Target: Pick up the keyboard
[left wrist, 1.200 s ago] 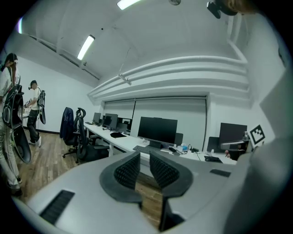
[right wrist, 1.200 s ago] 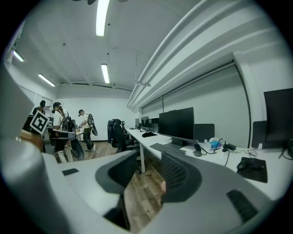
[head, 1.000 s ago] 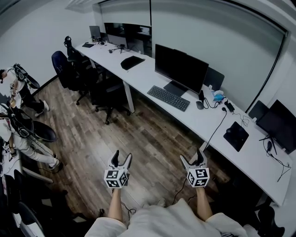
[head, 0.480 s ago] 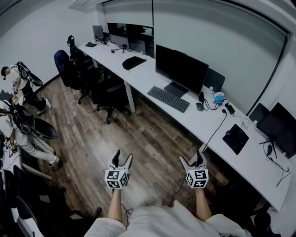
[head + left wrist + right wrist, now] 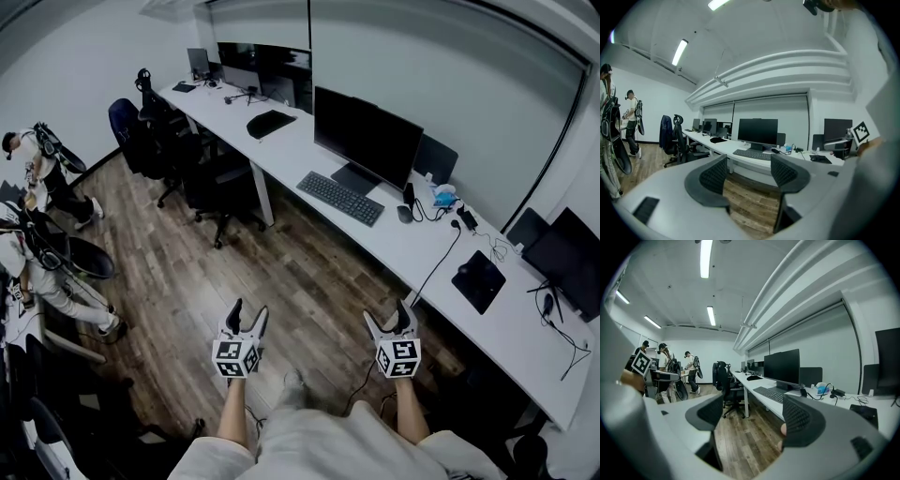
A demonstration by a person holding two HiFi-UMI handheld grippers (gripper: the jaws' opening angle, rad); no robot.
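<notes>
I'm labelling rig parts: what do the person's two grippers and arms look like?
They match: the left gripper and right gripper each have a light grey body, dark curved jaws with mesh-textured pads, and a white cube bearing black square markers. Forearms are bare below a light top. The right jaws, nothing between them, have just been closing slightly.

Bright ceiling strip lights [image 5: 705,258], even illum, fisheye warp at edges
</notes>
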